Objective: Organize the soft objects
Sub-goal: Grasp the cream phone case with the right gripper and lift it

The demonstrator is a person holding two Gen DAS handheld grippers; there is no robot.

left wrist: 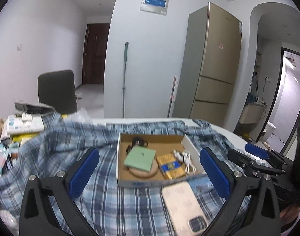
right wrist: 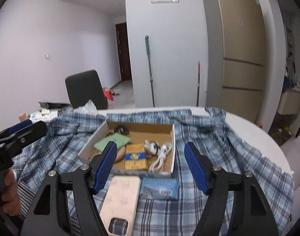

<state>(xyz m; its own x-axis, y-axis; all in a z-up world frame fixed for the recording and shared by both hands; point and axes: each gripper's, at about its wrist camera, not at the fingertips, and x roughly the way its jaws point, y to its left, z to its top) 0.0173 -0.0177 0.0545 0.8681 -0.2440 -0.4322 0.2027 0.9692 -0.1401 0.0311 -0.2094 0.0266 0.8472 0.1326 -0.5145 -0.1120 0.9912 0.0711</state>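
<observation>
You find almost nothing legible here. The green booklet in the cardboard box carries a small handwritten mark, too blurred to read. The yellow-and-blue packet, the blue wrapper with its barcode and the fridge's pink sticker show print you cannot make out.

Phone bottom beyond lower frame edge

Your left tool and right tool match — black frames, silver screws, ribbed blue pads; your fingers show bare skin.
</observation>
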